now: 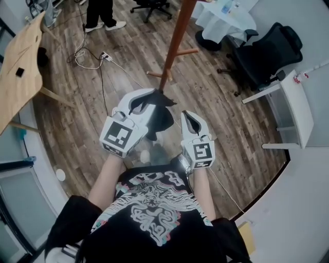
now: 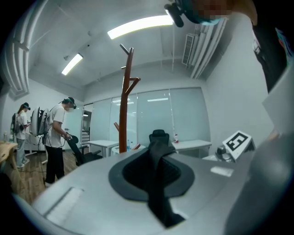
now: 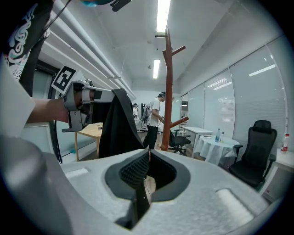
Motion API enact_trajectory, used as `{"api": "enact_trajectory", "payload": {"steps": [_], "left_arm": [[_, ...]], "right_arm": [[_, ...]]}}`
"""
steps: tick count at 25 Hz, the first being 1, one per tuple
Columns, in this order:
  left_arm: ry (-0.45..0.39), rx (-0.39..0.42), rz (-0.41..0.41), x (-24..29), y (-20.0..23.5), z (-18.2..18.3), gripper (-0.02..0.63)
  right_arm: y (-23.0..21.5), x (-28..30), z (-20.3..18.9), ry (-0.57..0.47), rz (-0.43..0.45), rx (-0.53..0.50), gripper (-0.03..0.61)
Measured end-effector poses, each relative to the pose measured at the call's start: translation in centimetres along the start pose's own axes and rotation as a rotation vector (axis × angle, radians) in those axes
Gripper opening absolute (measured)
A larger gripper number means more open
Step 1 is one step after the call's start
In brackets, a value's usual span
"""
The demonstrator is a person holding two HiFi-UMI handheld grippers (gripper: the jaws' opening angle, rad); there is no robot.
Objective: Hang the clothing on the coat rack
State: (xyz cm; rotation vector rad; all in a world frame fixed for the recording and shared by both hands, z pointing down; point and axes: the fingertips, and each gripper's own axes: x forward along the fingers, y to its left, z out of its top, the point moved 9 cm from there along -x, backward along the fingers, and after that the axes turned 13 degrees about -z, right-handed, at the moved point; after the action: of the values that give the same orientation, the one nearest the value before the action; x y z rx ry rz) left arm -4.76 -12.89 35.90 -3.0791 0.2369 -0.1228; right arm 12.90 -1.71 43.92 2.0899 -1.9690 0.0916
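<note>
The only marks to read are the black-and-white square markers, one on the cube of each gripper, and a white and teal pattern on the black T-shirt [image 1: 154, 215] of the person who holds them. The brown wooden coat rack [image 1: 175, 46] stands on the wooden floor [image 1: 103, 102] straight ahead, with short pegs low on its pole and more at the top. A black office chair [image 1: 270, 49] and a small round bench under a white cloth [image 1: 226, 20] are to the right of it, and a light wooden bench [image 1: 18, 67] is to the left. Behind the rack a power strip with cables [image 1: 105, 55] lies on the floor, near another person in dark trousers [image 1: 100, 13]. The left tongs [image 1: 149, 97] are closed on a fold of the black garment [image 1: 159, 115], which hangs from them in the air just in front of the pole, not on any peg. The right tongs [image 1: 187, 115] are beside it, pressed together with nothing between them.
</note>
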Motion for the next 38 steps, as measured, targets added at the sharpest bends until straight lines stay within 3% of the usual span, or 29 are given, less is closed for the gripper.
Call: {"api": "enact_trajectory", "payload": {"steps": [3,4,7,11,15,19,22,24,38], "left_arm": [[0.006,0.002,-0.002,0.2,0.3,-0.1,0.006],[0.005,0.0,-0.003,0.2,0.4,-0.1,0.006],[0.002,0.001,-0.012,0.5,0.5,-0.1,0.006],[-0.001,0.001,-0.025,0.7,0.9,0.1,0.007],[0.009,-0.004,-0.038,1.2,1.4,-0.3,0.007],[0.02,-0.009,-0.046,1.5,1.5,-0.6,0.008],[0.03,-0.007,-0.047,1.7,1.6,-0.8,0.007],[0.03,-0.012,-0.048,1.8,1.7,-0.9,0.007],[0.03,-0.111,0.053,1.9,4.4,-2.5,0.006]], "right_arm": [[0.2,1.0,0.4,-0.011,0.016,-0.016,0.01],[0.4,1.4,0.3,-0.006,0.026,-0.027,0.058],[0.9,2.6,-0.2,0.019,0.051,-0.072,0.092],[1.5,4.4,-0.6,0.058,0.082,-0.139,0.184],[1.7,6.5,-0.9,0.068,0.119,-0.181,0.195],[1.7,7.5,-0.9,0.059,0.137,-0.271,0.181],[1.5,7.5,-0.9,0.053,0.15,-0.308,0.034],[1.3,7.4,-0.9,0.038,0.164,-0.314,0.002],[-3.1,6.5,1.0,-0.048,0.055,0.008,0.002]]}}
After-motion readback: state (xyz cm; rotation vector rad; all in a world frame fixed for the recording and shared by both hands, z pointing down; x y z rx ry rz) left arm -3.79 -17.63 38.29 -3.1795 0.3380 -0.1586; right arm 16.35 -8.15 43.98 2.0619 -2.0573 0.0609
